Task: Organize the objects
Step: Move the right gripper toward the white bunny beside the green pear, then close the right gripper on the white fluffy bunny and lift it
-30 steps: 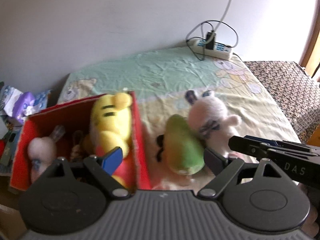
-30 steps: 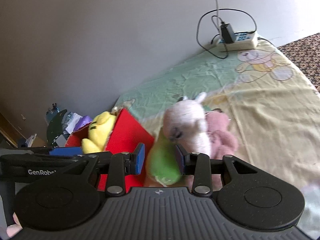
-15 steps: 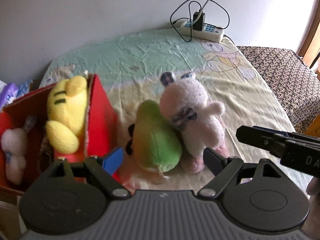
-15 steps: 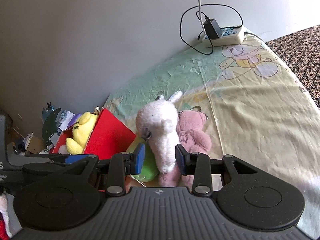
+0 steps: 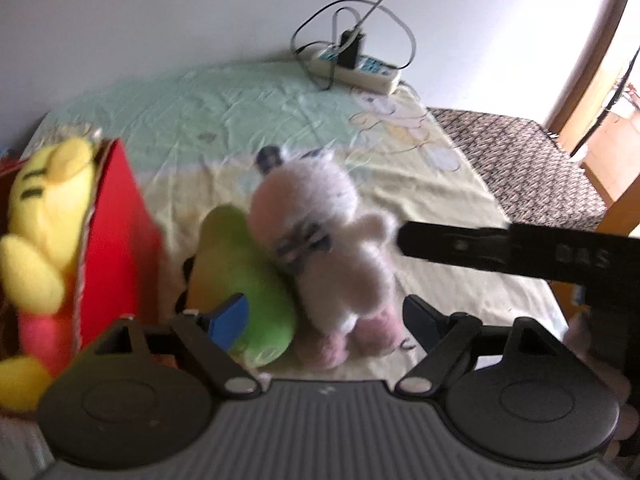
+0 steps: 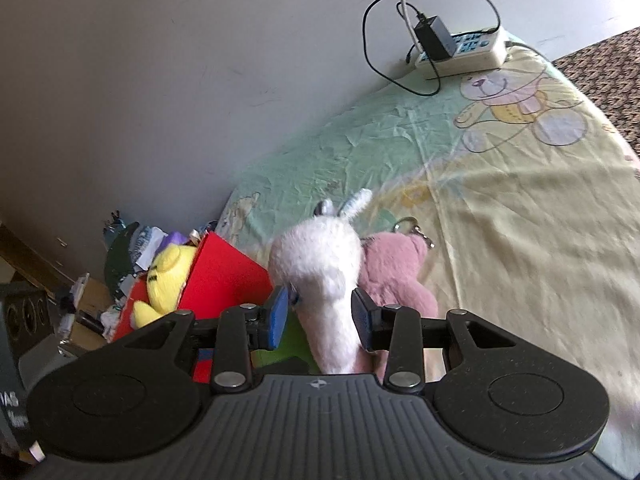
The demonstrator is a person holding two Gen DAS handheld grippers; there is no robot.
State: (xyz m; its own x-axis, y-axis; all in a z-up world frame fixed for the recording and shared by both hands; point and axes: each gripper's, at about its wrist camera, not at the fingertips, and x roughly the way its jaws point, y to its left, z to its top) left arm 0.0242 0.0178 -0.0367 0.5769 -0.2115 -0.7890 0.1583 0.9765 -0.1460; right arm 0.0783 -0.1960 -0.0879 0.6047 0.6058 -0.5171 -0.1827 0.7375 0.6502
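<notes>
My right gripper (image 6: 320, 316) straddled the white plush (image 6: 320, 272), jaws having just widened a little, pads beside its body but not yet pressing. My left gripper (image 5: 324, 320) hung wide open, closing slightly, framing the green plush (image 5: 240, 276) and holding nothing. Both toys leaned together on the sheet (image 5: 440, 200), beside the red box (image 5: 116, 240), likely their destination. A yellow plush (image 5: 44, 208) already sat inside it.
</notes>
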